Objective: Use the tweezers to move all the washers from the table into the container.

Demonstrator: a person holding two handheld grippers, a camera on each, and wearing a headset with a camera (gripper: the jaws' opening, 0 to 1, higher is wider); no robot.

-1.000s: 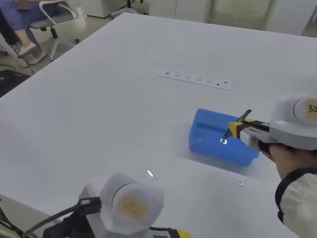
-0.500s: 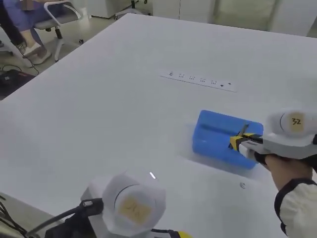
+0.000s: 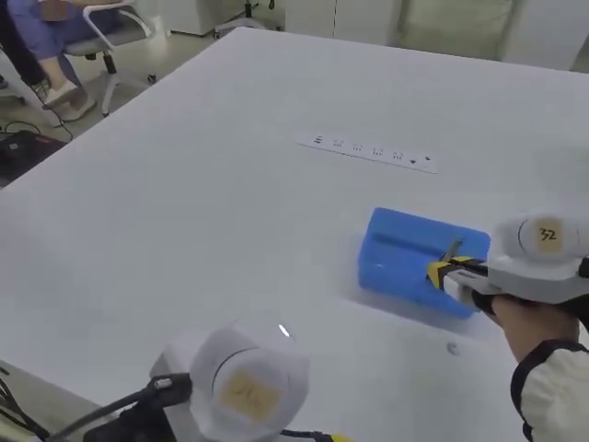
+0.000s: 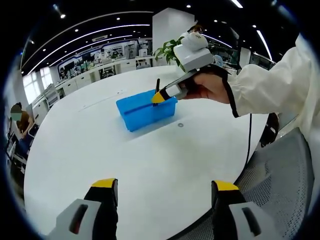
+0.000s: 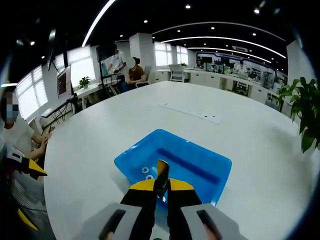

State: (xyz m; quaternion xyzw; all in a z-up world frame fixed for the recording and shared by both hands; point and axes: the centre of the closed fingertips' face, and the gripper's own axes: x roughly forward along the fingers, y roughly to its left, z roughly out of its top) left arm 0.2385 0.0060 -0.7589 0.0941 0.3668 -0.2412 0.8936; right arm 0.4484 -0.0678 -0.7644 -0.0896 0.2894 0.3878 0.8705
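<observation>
- While idling at the near edge, keep left gripper (image 4: 165,186) parked, jaws wide apart, holding nothing.
- Just ahead of it on the white table (image 3: 184,203): a glinting speck (image 3: 283,330), likely a washer, too small to confirm.
- Further right, blue container (image 3: 405,244): shallow, open-topped, two pale washers (image 5: 146,173) lying flat in one corner.
- Right gripper (image 3: 440,273) clamped on black tweezers (image 5: 162,172), tips over the container; cannot tell any load there. Release only well inside the walls.
- Then drop low to the loose washer (image 3: 451,347), a thin ring near the container, and pinch across its rim.
</observation>
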